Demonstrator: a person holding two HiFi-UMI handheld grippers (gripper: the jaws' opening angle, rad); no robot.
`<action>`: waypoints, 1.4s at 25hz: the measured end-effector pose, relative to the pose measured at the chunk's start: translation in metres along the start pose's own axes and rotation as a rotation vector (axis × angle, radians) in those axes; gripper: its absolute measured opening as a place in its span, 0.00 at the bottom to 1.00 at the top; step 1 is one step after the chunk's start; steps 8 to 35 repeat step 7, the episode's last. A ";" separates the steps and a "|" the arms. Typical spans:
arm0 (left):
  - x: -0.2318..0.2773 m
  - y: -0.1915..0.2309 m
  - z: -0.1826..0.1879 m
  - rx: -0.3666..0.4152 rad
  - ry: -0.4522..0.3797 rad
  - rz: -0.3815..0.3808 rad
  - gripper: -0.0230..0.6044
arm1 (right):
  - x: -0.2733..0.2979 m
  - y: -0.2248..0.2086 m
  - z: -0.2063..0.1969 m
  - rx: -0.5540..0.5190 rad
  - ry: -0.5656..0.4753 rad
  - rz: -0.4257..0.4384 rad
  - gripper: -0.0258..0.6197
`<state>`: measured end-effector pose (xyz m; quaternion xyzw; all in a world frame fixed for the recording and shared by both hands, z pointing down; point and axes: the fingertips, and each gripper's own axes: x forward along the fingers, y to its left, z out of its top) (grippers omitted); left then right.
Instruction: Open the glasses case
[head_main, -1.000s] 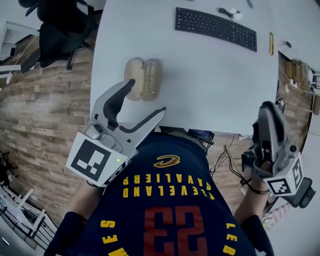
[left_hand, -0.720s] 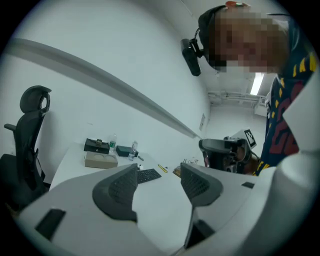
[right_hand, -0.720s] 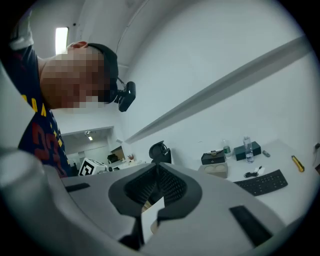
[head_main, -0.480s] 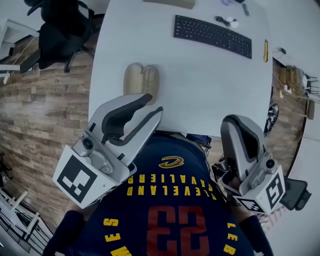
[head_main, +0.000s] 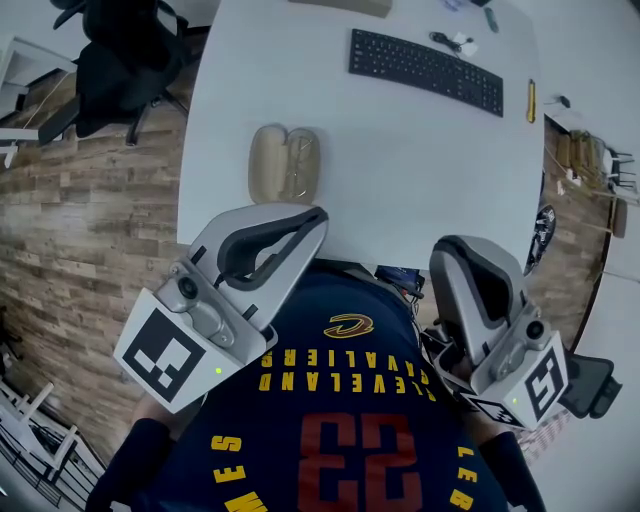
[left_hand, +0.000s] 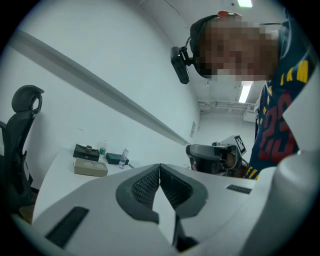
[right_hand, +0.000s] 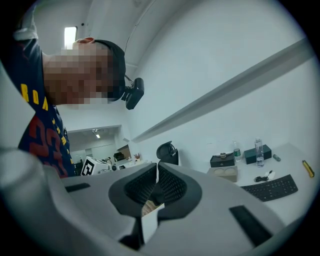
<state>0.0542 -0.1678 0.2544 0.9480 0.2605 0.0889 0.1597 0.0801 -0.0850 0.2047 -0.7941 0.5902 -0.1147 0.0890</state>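
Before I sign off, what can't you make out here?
- Glasses case: head view only, too small to show its contents.
- Gripper views: the left gripper and right gripper fill the lower frame; no case shows.
- Beige box: cut by the head view's top edge.
- Yellow item by the keyboard: too small to identify.

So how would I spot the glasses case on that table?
Look at the big white table. Near its left edge, on the near side of the black keyboard, lies the glasses case. It is tan and rounded, two oval halves side by side, with nothing else close by.
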 end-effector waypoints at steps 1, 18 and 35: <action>-0.001 0.002 0.000 -0.004 -0.002 0.004 0.06 | 0.000 0.001 0.000 -0.001 0.001 -0.001 0.08; -0.004 0.011 -0.002 -0.008 -0.005 0.014 0.06 | 0.004 0.005 -0.003 -0.006 0.008 0.000 0.08; -0.004 0.011 -0.002 -0.008 -0.005 0.014 0.06 | 0.004 0.005 -0.003 -0.006 0.008 0.000 0.08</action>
